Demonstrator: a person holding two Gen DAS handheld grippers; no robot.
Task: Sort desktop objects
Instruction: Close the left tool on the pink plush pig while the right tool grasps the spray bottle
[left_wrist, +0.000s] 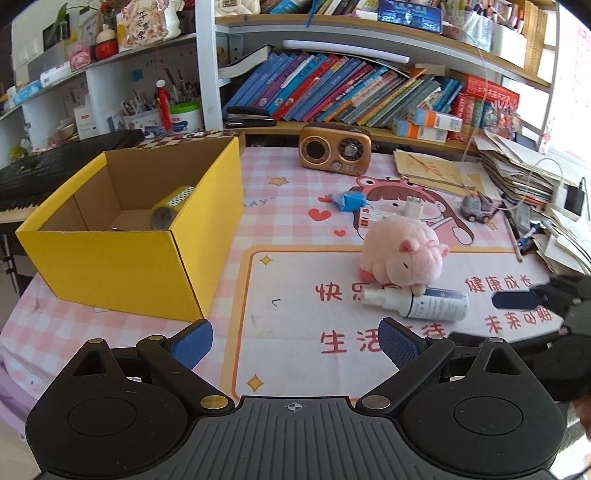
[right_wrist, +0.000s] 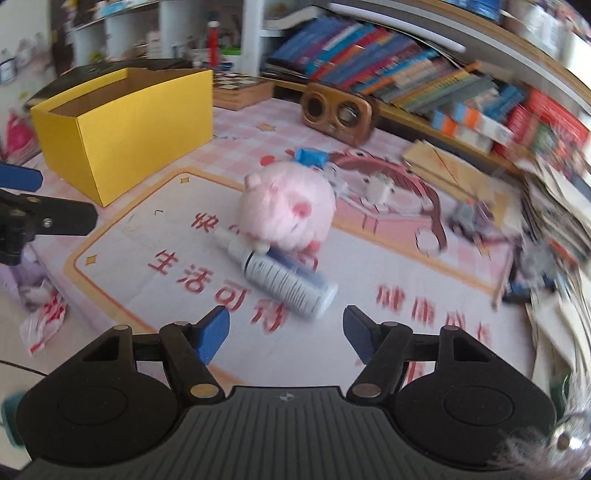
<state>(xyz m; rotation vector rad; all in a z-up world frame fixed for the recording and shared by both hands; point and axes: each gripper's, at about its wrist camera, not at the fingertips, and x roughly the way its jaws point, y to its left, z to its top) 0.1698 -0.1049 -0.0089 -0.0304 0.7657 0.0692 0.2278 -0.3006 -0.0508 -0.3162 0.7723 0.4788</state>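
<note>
Both of my claws hang above a desk covered by a pink checked cloth (left_wrist: 280, 236) printed with a cartoon and red Chinese characters. Left claw (left_wrist: 295, 341): its blue pads are spread wide, nothing between them. Right claw (right_wrist: 286, 332): also spread wide and holding nothing; its view is smeared by blur.

Just beyond the right claw lies a spray bottle (right_wrist: 277, 275) on its side, white cap toward the left. A pink plush pig (right_wrist: 286, 208) sits right behind it, one foot resting on the bottle. Farther back lie a blue wrapped item (left_wrist: 349, 201), a white plug adapter (left_wrist: 413, 206) and a small grey toy car (left_wrist: 476, 208).

At the far left stands an open yellow cardboard box (left_wrist: 122, 269) with a roll of tape (left_wrist: 170, 210) inside. A brown retro radio (left_wrist: 334, 149) stands at the far edge, below shelves of leaning books (left_wrist: 332, 92). Loose papers (left_wrist: 517, 173) are heaped on the right.
</note>
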